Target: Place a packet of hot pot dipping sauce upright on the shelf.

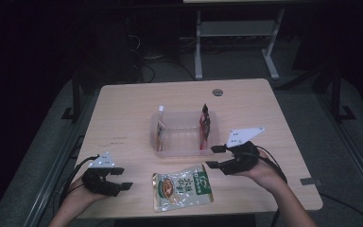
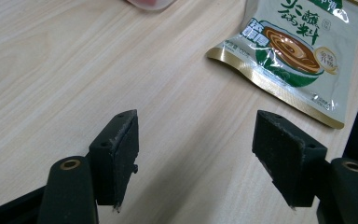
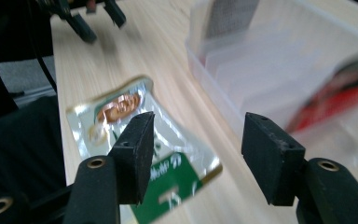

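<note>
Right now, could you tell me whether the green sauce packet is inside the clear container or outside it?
Outside. The green sauce packet lies flat on the table, in front of the clear container, between the two grippers.

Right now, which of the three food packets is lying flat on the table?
The green-and-cream foil sauce packet, flat on the wooden table. The other two packets stand upright inside the clear plastic tub.

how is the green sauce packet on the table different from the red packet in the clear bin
The green packet lies flat on the bare table, near its front edge; the red packet stands upright against the right wall inside the clear bin.
The green packet shows its whole printed face, with a bowl picture; the red packet is seen edge-on, so its print cannot be read.
Both are sealed pouches, and neither gripper touches them.
</note>
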A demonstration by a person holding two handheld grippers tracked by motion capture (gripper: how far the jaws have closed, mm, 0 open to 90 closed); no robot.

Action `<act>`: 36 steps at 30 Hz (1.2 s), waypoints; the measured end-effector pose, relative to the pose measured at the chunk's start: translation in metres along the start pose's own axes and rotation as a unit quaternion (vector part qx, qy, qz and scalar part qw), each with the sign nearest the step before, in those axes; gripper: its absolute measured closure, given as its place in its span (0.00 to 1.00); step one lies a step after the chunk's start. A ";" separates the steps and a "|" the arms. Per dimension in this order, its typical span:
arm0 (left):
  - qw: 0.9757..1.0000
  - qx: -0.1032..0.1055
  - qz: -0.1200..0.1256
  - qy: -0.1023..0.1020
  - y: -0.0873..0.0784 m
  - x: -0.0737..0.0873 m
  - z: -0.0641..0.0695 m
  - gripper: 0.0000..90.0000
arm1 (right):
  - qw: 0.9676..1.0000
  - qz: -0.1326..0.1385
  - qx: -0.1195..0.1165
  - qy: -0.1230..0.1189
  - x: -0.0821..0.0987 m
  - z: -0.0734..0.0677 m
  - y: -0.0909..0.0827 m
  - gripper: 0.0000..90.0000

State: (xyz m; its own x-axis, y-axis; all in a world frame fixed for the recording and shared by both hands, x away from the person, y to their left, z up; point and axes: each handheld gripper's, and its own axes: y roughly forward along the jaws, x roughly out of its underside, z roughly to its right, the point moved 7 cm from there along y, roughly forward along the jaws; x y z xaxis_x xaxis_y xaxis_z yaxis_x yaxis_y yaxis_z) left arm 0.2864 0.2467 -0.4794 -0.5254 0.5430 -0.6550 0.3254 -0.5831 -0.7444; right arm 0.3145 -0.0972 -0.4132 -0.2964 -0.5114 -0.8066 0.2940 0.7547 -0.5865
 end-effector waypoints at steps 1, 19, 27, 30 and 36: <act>1.000 0.000 -0.003 0.005 0.000 0.000 0.000 0.35 | 1.000 -0.003 0.003 0.001 0.005 0.000 -0.001 0.48; 0.999 0.020 -0.002 0.035 0.006 -0.012 0.022 0.47 | 0.997 -0.048 0.030 0.059 0.078 -0.001 -0.009 0.41; 0.997 0.048 0.004 0.067 0.013 -0.023 0.048 0.78 | 0.996 -0.054 0.029 0.071 0.091 -0.009 -0.012 0.39; 0.995 0.062 0.000 0.076 0.017 -0.028 0.057 0.90 | 0.996 -0.052 0.025 0.068 0.089 -0.011 -0.009 0.39; 0.991 0.083 -0.017 0.102 0.030 -0.034 0.072 1.00 | 0.996 -0.060 0.011 0.063 0.089 -0.016 -0.003 0.40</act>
State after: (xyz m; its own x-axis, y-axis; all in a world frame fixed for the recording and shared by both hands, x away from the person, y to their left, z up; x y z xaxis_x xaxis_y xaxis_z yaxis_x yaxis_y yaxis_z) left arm 0.2573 0.1670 -0.4701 -0.3580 0.6646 -0.6558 0.1683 -0.6449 -0.7455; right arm 0.2728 -0.1383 -0.4821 -0.4420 -0.5400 -0.7163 0.2684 0.6823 -0.6800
